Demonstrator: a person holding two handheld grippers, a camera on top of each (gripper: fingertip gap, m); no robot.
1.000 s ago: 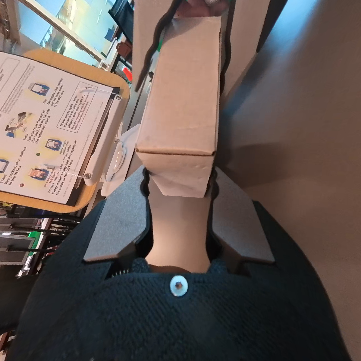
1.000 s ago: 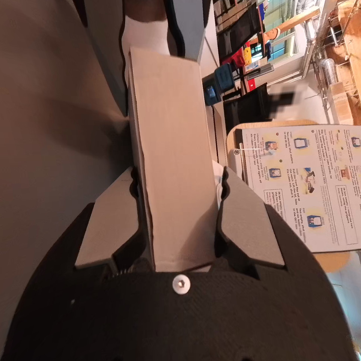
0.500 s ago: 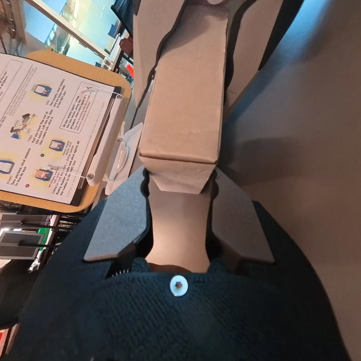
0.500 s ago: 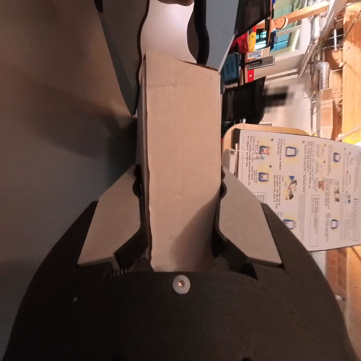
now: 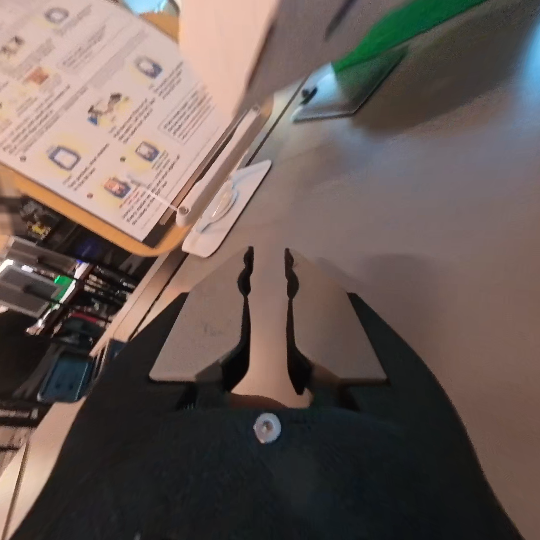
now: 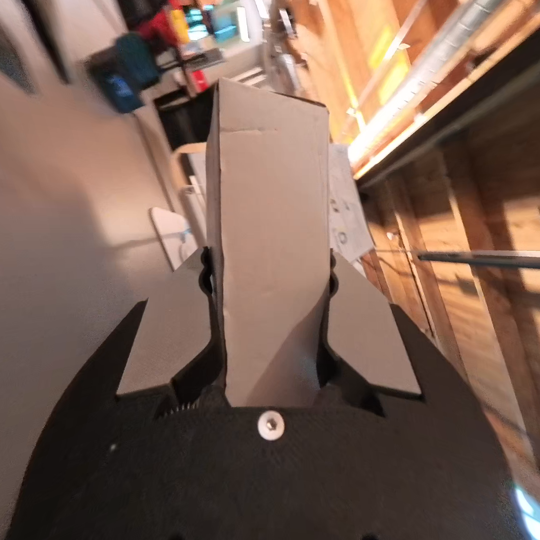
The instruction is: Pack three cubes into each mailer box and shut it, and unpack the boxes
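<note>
Left wrist view, grey table, instruction sheet, shelving behind.

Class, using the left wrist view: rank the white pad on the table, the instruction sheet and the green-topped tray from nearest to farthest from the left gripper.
1. White pad, just ahead of the left gripper, slightly left.
2. Instruction sheet, propped up farther left.
3. Green-topped tray, far ahead, to the right on the table.

Both views motion-blurred, warm indoor light, fisheye bend at edges
</note>
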